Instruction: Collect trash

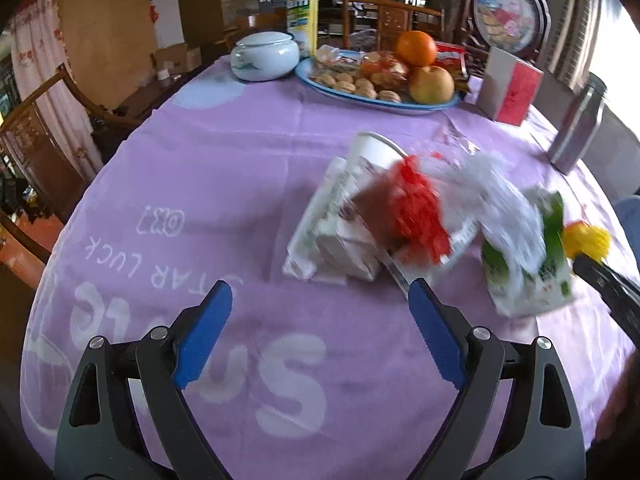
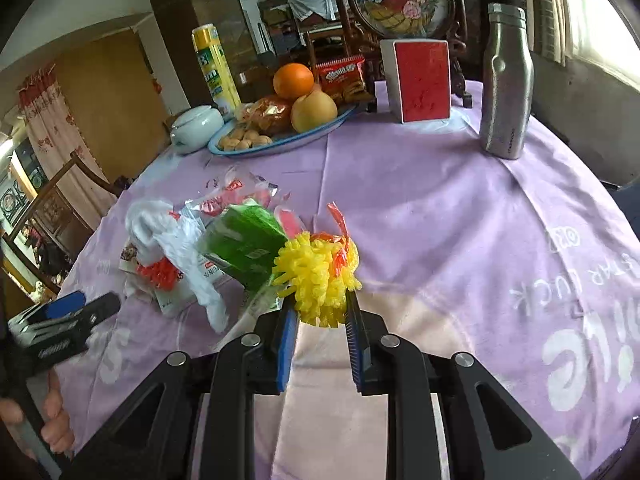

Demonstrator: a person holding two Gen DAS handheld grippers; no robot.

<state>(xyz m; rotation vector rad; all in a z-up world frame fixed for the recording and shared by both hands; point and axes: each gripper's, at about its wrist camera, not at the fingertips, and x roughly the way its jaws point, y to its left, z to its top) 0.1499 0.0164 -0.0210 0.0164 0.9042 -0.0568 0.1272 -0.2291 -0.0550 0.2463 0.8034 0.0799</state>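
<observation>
We read "STAR LUCK" and "OK" upside down on the purple cloth (image 1: 240,160) covering the surface; larger white letters beside them are cut off. The yellow can (image 2: 216,68) shows only a "B". The red snack packet (image 2: 344,78) carries lettering too small to read. Our right tool (image 2: 320,316) pinches a yellow frilly wrapper (image 2: 316,280), raised over the cloth. Our left tool (image 1: 320,300) stands spread, empty, just before the trash pile (image 1: 380,216), whose white cup (image 1: 376,152), red frill and green carton (image 1: 532,272) are motion-blurred, print illegible.
</observation>
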